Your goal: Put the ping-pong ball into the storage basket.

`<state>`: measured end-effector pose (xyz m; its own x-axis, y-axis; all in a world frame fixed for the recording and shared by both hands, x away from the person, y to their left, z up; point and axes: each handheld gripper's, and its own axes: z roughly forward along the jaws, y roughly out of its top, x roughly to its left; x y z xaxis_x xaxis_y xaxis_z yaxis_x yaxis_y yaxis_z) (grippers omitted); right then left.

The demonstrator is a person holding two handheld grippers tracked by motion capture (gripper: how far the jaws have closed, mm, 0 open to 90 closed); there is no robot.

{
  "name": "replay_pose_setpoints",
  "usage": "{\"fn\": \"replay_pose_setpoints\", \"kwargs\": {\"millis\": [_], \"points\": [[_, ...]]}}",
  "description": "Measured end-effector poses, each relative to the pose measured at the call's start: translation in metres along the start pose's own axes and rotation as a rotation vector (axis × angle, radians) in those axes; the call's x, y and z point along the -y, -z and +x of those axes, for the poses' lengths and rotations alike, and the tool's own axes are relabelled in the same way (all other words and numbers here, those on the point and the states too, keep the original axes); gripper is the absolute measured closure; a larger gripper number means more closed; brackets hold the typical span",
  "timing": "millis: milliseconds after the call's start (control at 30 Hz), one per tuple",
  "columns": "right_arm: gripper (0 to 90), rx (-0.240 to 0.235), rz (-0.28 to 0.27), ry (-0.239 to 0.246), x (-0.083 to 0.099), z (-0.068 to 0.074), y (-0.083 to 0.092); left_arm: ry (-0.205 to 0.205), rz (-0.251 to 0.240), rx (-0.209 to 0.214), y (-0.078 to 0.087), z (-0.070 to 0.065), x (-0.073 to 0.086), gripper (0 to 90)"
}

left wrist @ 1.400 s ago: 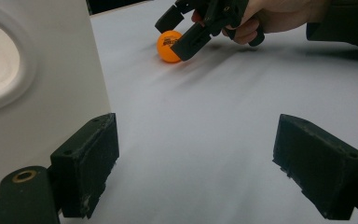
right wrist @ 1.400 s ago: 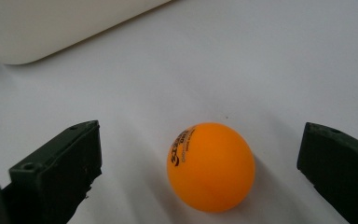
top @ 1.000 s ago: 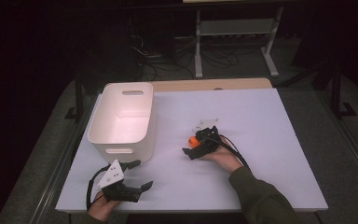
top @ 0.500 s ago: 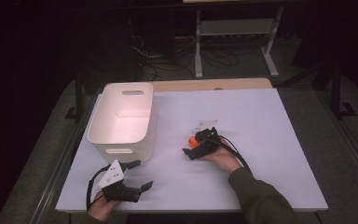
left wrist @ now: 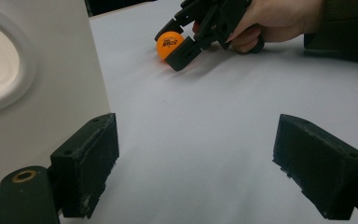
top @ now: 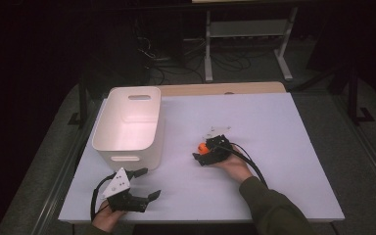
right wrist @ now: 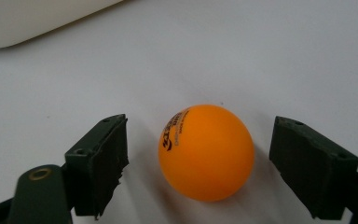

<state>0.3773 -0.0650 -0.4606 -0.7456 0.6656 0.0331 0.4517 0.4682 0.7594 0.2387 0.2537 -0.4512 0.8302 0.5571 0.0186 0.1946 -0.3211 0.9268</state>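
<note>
- Tabletop (top: 284,147): white sheet over it, a strip of bare wood showing at the far edge; dark floor all round, with a white metal stand (top: 247,36) and loose cables beyond.
- White plastic bin (top: 129,127): upright on the left half of the tabletop, oval handle cut-outs in its end walls, nothing visible inside. In your left gripper view its near wall (left wrist: 37,79) fills the left side.
- Your left gripper (top: 144,183): near the front left edge of the tabletop, just in front of the bin's near end, grey three-cornered plate on top. Fingers (left wrist: 86,163) wide apart, only bare white surface between them. The left finger sits close to the bin wall; can't tell if it touches.
- Your right gripper (top: 203,154): mid-tabletop, to the right of the bin and apart from it, held low over the surface, cable trailing back past your hand (top: 232,164).
- Right fingers (right wrist: 98,165): apart, one on each side of the ball, a clear gap on both sides, so no contact.
- Orange ping-pong ball (right wrist: 206,151): resting on the tabletop, centred between your right fingers, dark printed lettering on its left face. From your left gripper view the same ball (left wrist: 168,43) sits at the tip of the right gripper (left wrist: 179,39), on the surface.
</note>
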Motion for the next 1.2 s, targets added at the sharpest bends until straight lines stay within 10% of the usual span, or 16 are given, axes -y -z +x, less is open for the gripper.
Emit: {"fn": "replay_pose_setpoints", "kwargs": {"millis": [1200], "points": [[49.1, -0.041, -0.025, -0.025, 0.0019, -0.0046, 0.0019, 0.004, 0.003, -0.001, -0.0004, 0.0001, -0.0001, 14.1]]}}
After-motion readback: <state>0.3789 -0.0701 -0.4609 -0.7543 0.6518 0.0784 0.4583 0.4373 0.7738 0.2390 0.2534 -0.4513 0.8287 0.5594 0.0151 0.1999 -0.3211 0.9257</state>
